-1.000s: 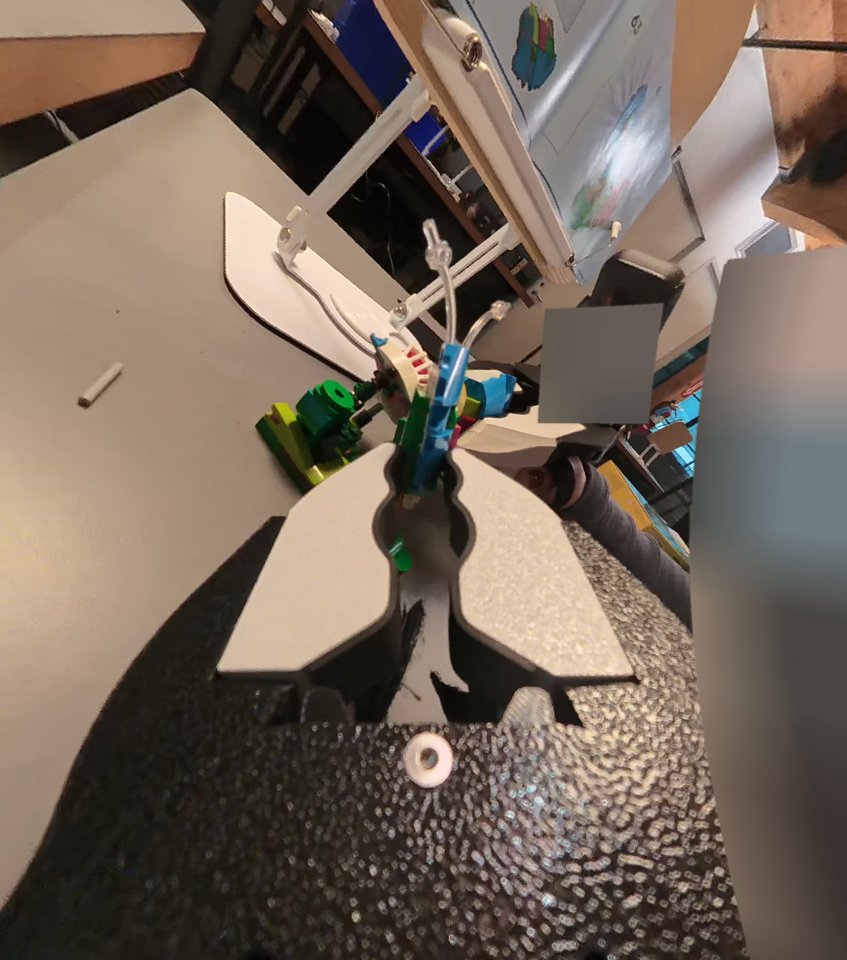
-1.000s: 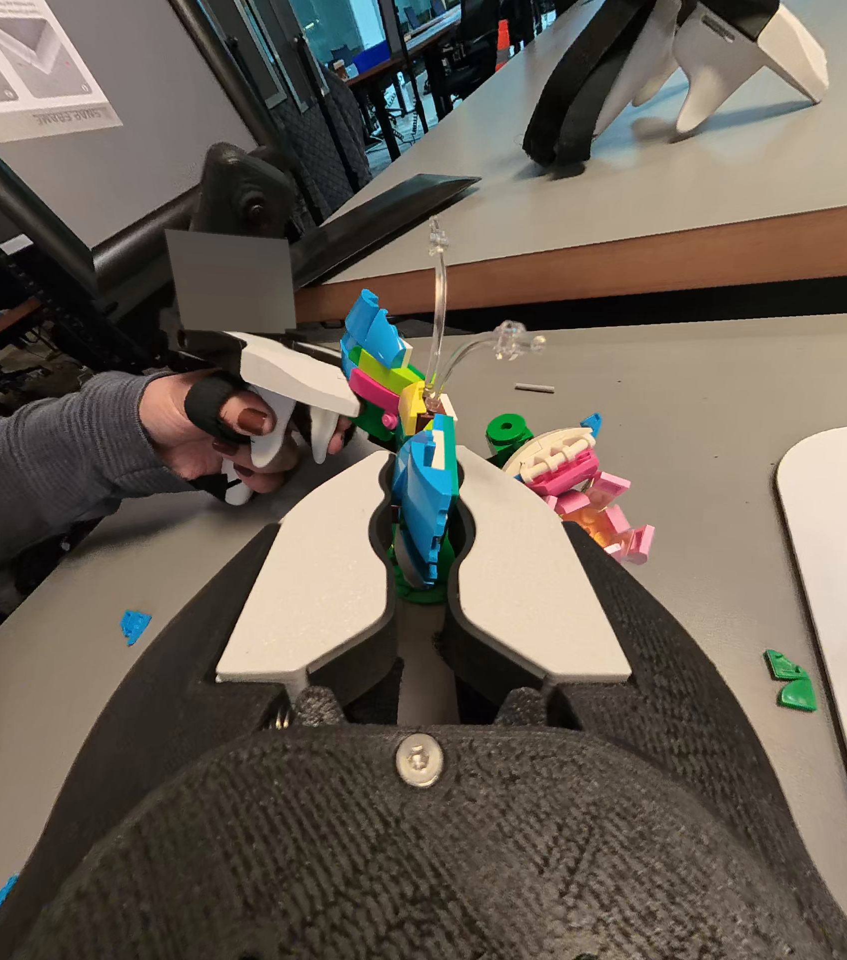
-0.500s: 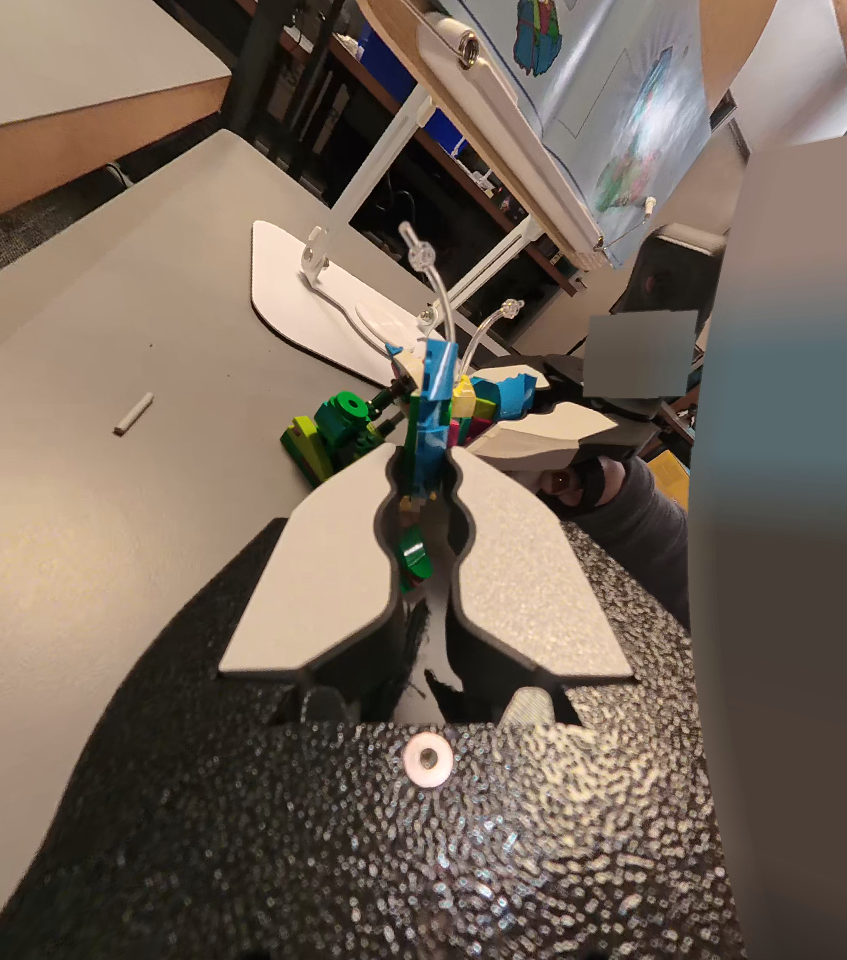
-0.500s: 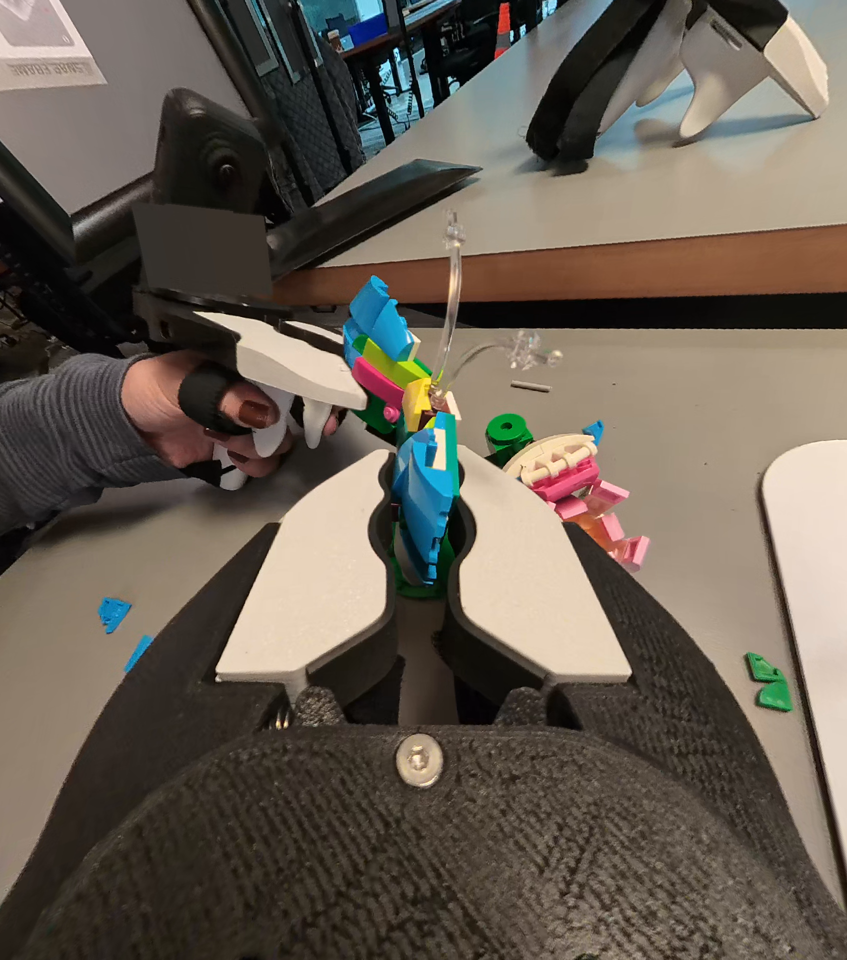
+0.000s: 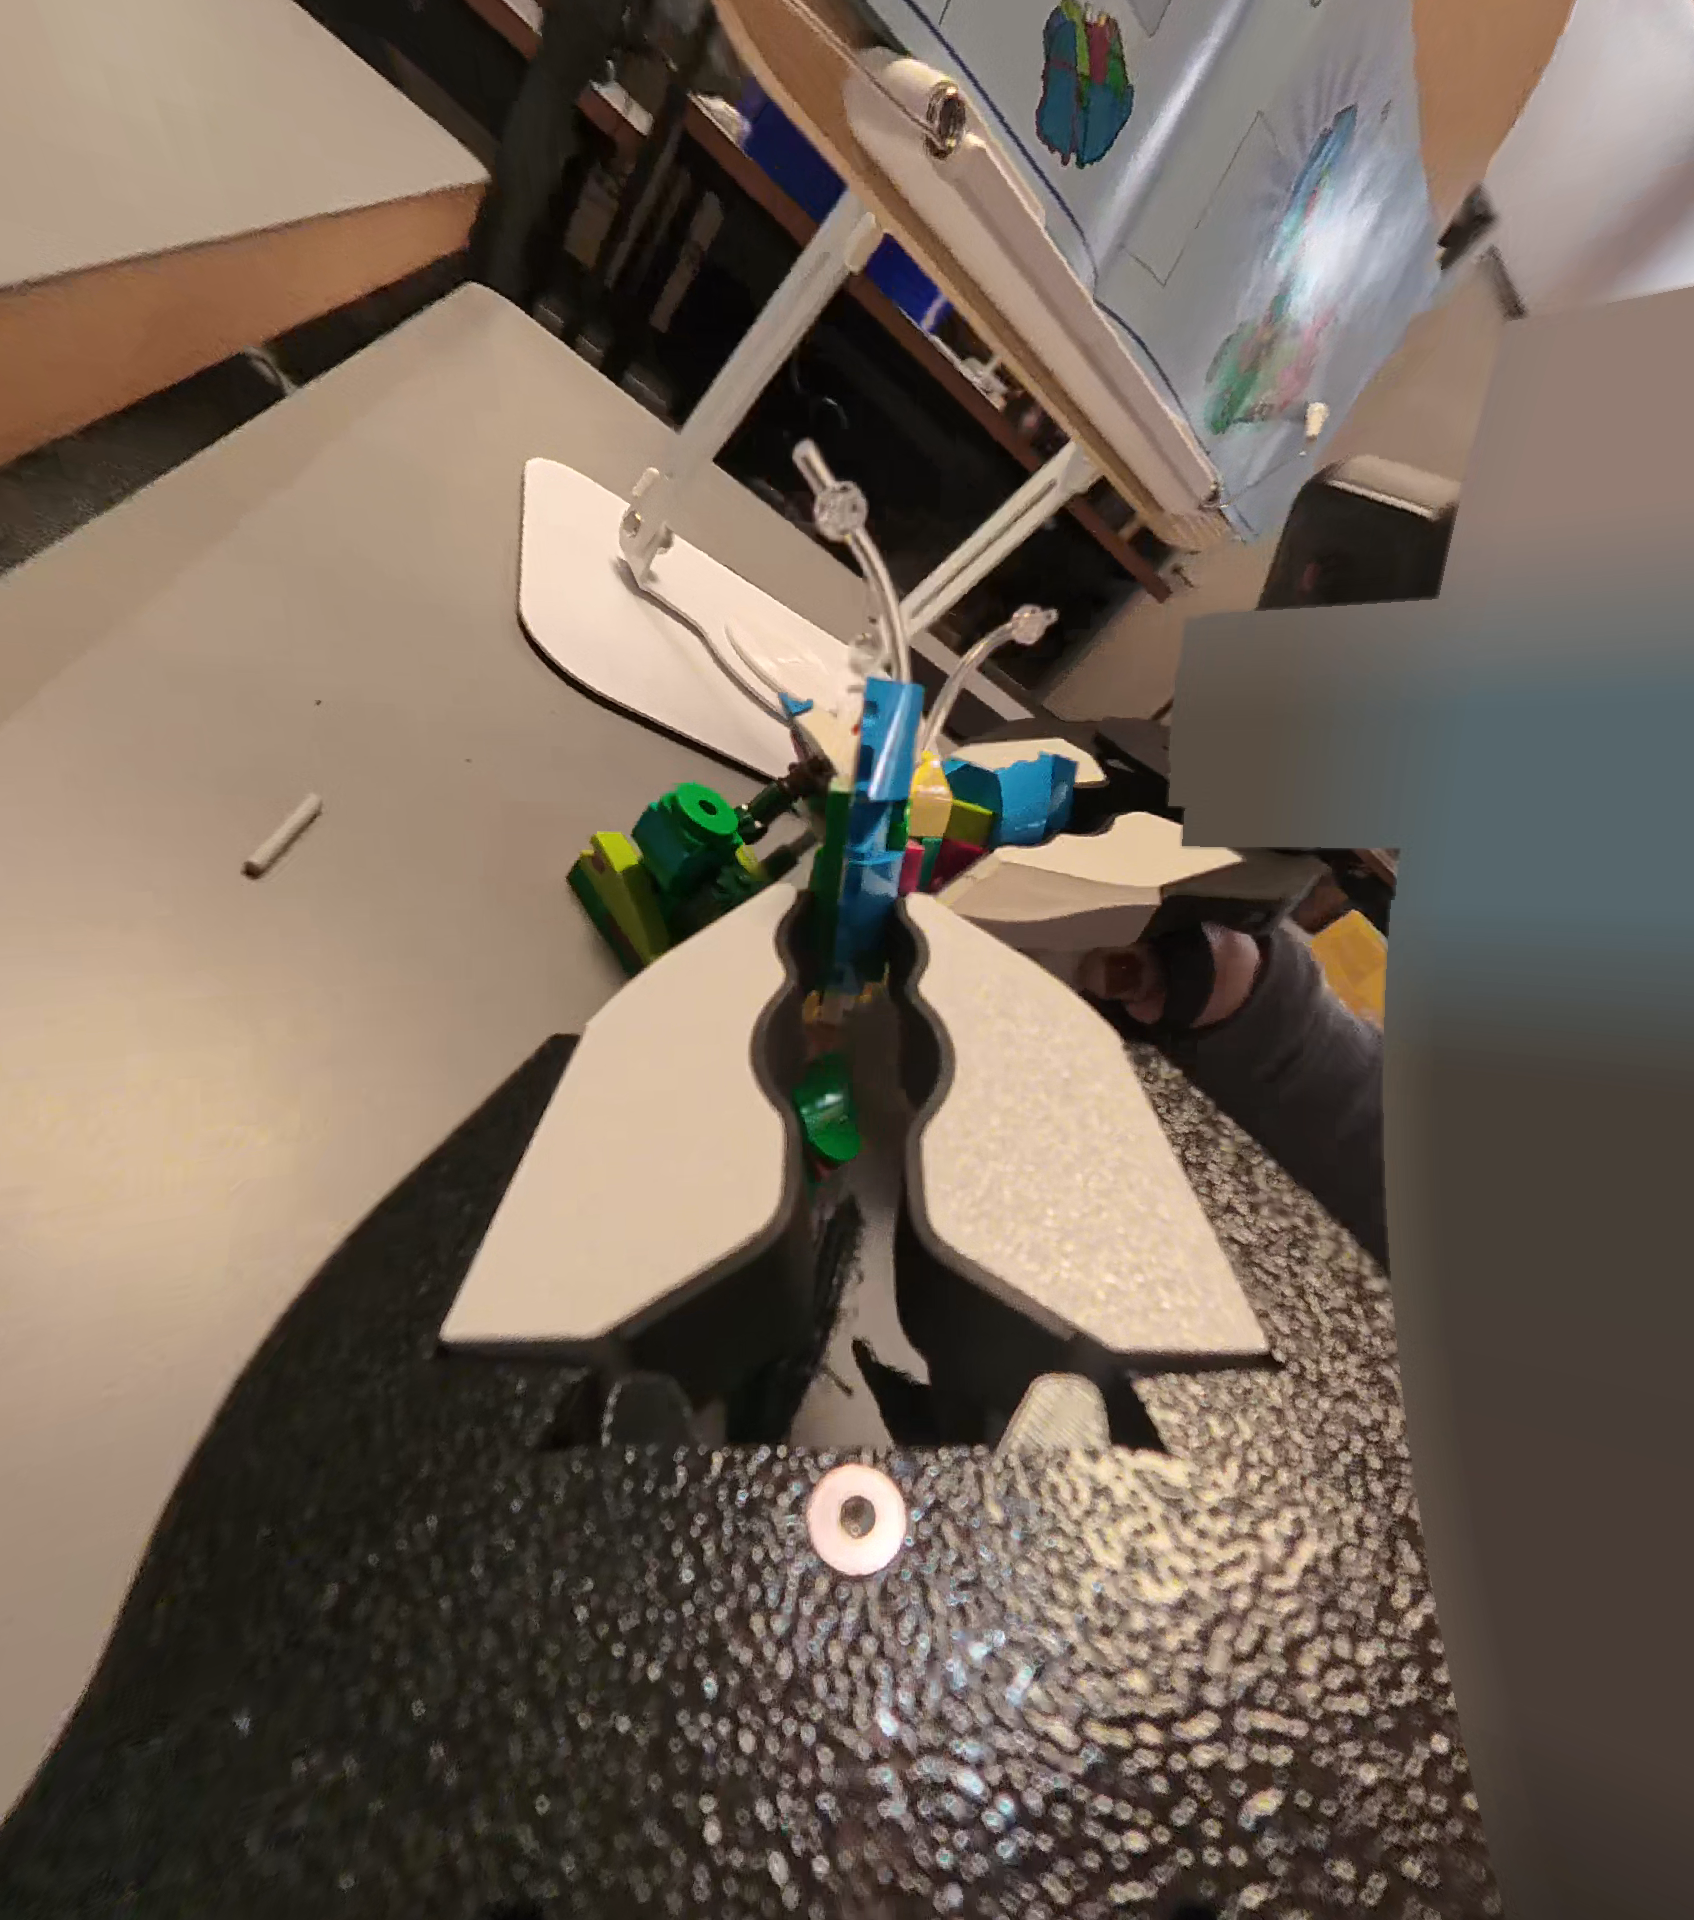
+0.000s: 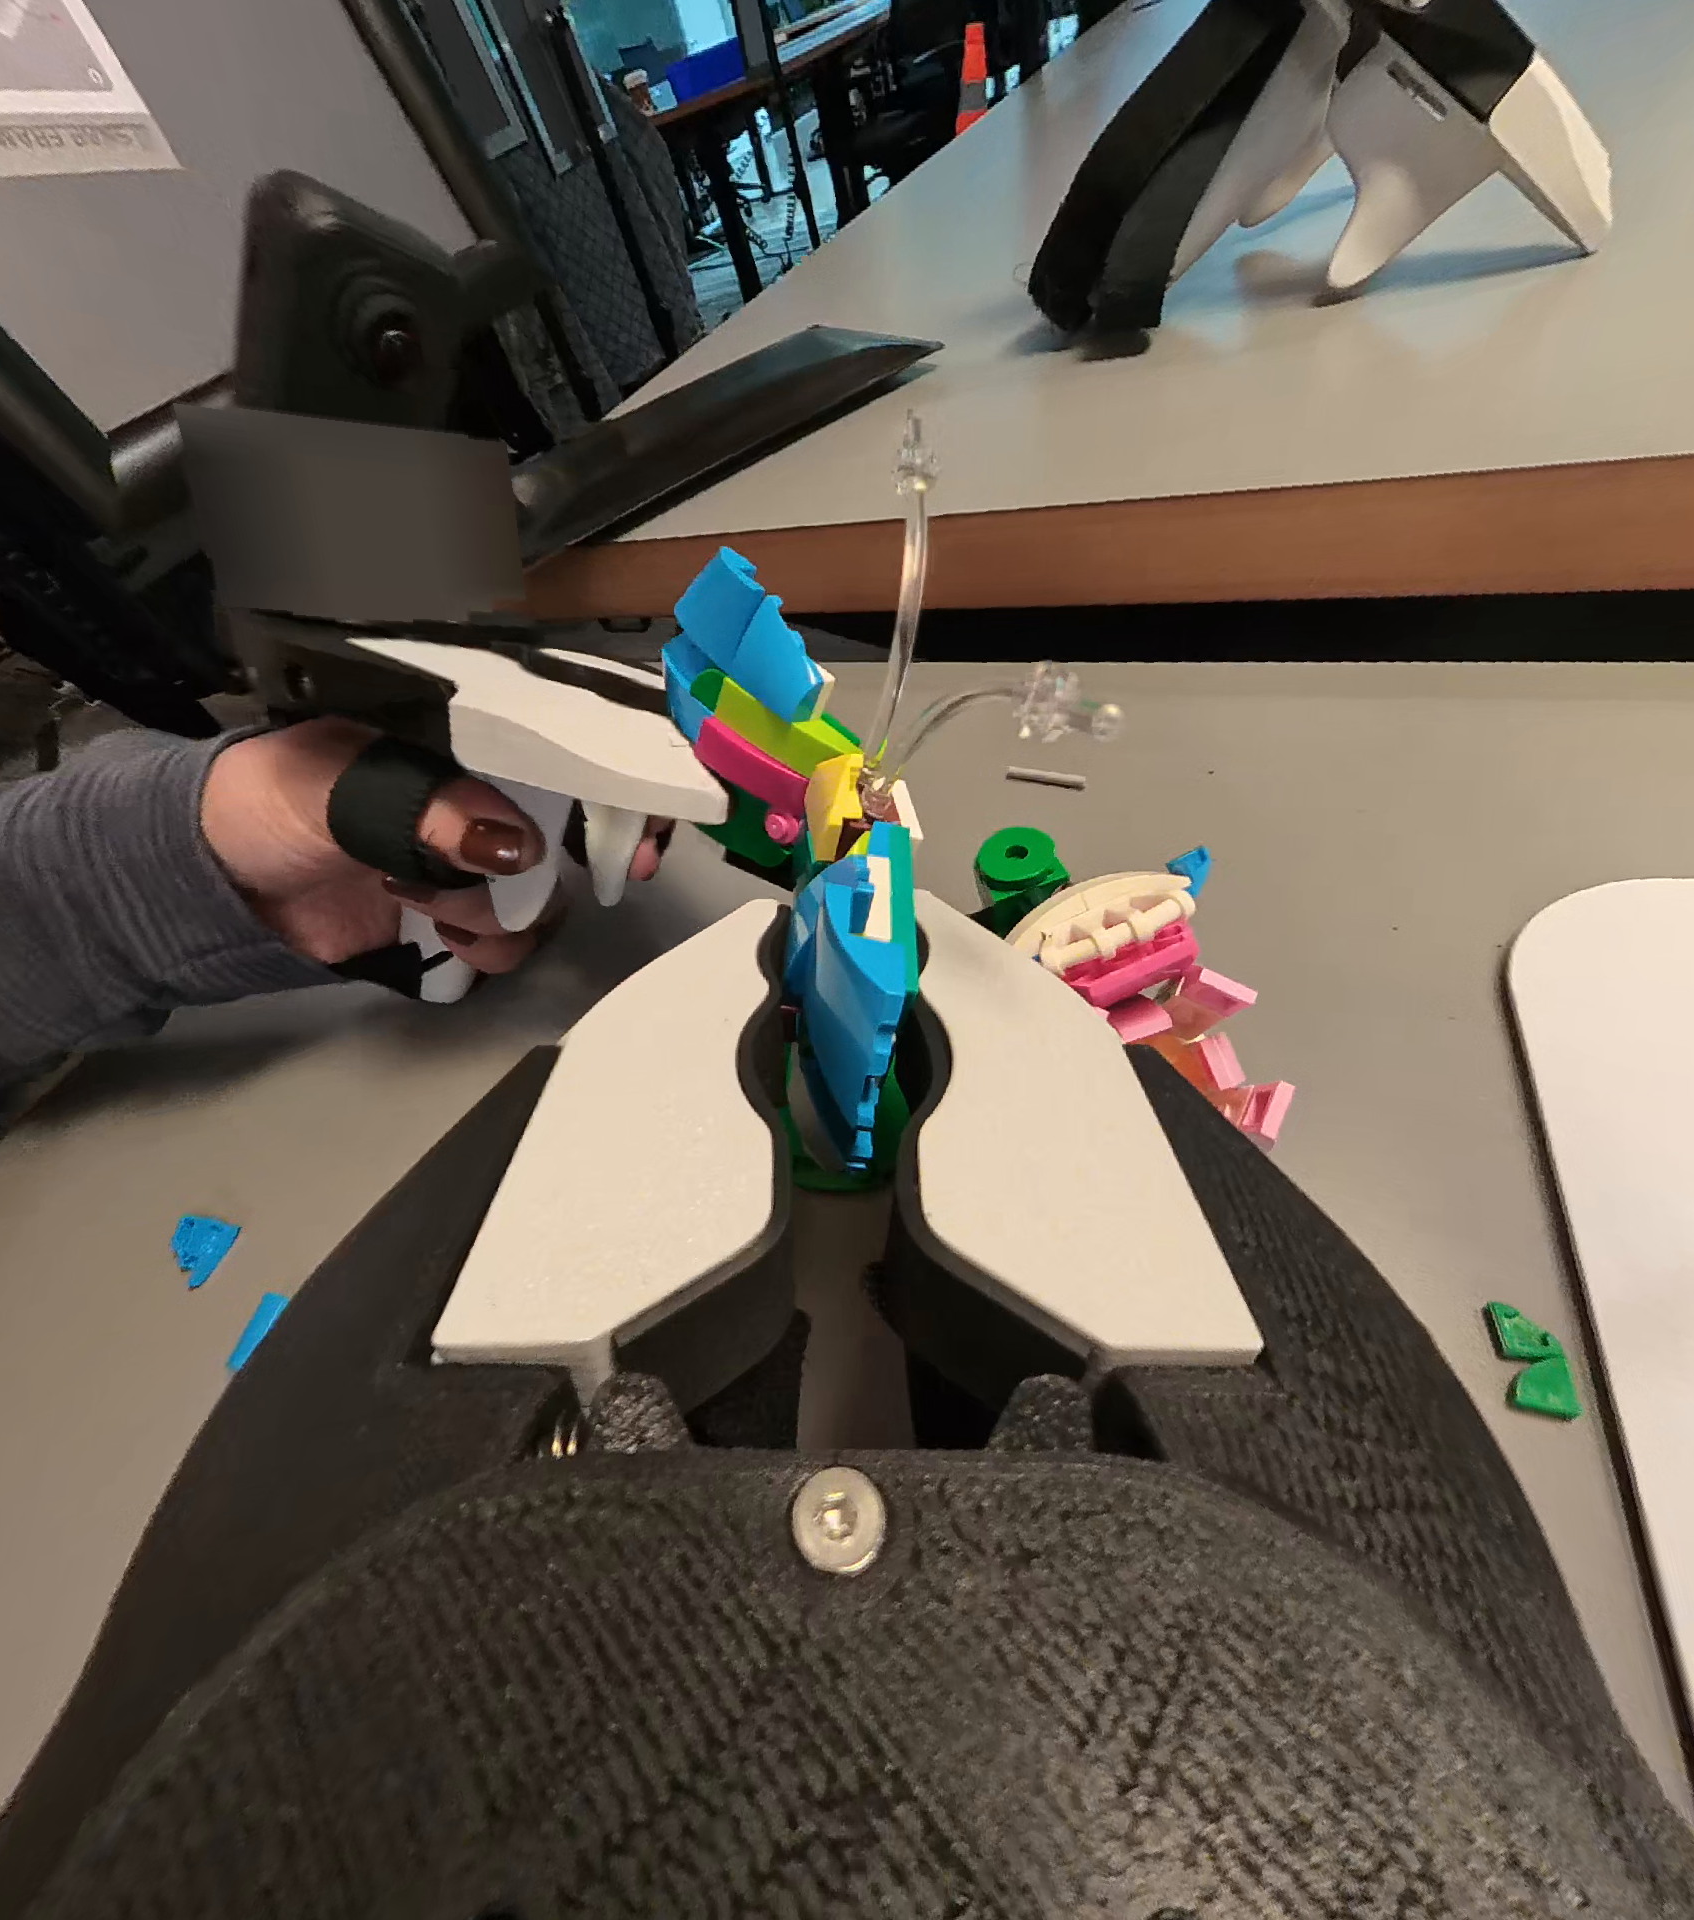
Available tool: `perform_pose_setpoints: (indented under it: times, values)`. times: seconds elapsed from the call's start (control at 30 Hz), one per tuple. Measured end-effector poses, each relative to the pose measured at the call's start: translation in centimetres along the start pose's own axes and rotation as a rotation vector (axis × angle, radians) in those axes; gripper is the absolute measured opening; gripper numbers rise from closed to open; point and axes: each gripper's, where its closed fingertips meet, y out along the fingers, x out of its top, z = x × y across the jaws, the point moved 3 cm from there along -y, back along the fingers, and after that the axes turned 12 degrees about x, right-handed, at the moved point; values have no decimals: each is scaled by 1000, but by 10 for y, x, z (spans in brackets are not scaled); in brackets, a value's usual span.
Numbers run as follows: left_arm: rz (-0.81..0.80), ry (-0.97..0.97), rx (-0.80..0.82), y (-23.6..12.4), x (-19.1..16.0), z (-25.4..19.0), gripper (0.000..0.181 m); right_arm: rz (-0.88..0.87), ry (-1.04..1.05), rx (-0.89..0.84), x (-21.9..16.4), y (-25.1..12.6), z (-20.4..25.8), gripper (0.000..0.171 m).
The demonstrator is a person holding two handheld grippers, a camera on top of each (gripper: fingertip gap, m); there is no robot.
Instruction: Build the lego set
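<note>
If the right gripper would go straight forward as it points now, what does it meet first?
Probably the green round brick or the white and pink piece beyond its fingers; depth is unclear. The right gripper already holds the butterfly.

Beside the matt grey table, the lego model is glossy smooth plastic with clear antennae; gripper bodies look rough, pebbled black.

A grey-and-white poster on the wall, upper left of the grey counter, bears mirrored lettering; the instruction sheet shows pictures only, nothing legible.
</note>
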Motion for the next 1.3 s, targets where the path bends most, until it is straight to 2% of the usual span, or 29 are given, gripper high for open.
perform_pose_setpoints:
  times: [0.13, 0.23, 0.43, 0.8, 1.03, 1.3]
  values:
    - [99, -49, -124, 0, 0, 2, 13, 13, -1, 53, 0, -2, 0, 17]
    - [132, -65, -158, 0, -1, 3, 14, 18, 3, 78, 0, -2, 0, 17]
    - [92, -55, -159, -4, 1, -2, 27, 17, 7, 101, 0, -2, 1, 17]
    - [65, -8, -88, -22, -4, 2, 28, 14, -27, 106, 1, -3, 3, 17]
    - [110, 126, -41, -33, -17, -14, 34, 98, -80, 90, 1, -7, 14, 50]
    - [68, 193, -39, -57, -20, -28, 35, 201, -109, -16, 5, -44, 24, 55]
